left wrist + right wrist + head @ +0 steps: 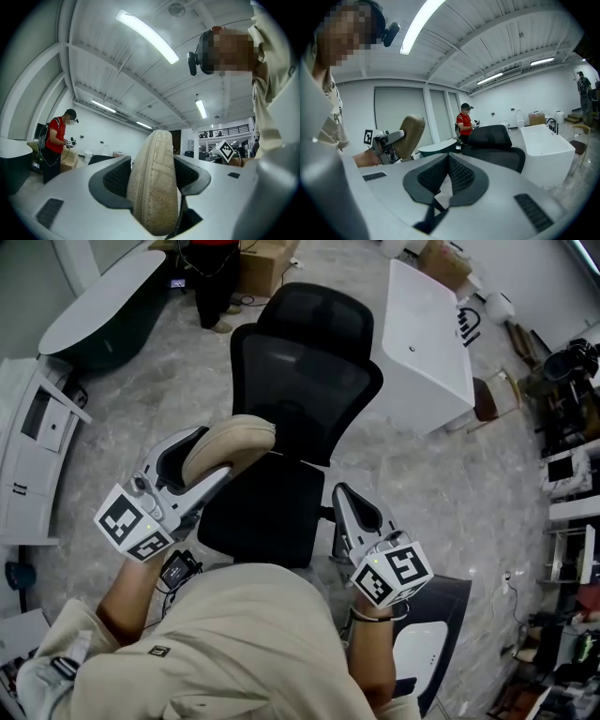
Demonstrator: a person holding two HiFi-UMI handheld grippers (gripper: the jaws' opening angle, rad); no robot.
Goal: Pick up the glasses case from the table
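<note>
evidently the left gripper (199, 463) was clamped across the broad faces of the beige glasses case (230, 440), holding it in the air left of centre above the black office chair (300, 381), probably for a firm lift. the right gripper (345, 499), lower right, had its fingers together, empty and spare. only square marker patterns showed, with no legible writing.

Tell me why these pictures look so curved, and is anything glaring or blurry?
Head view: wide-angle, so the room bends around the office chair; even light, sharp. Left gripper view: fisheye with dark corners, ceiling light glares white, the near glasses case looks slightly soft. Right gripper view: same dark corners, curved beams, another glaring strip light.
</note>
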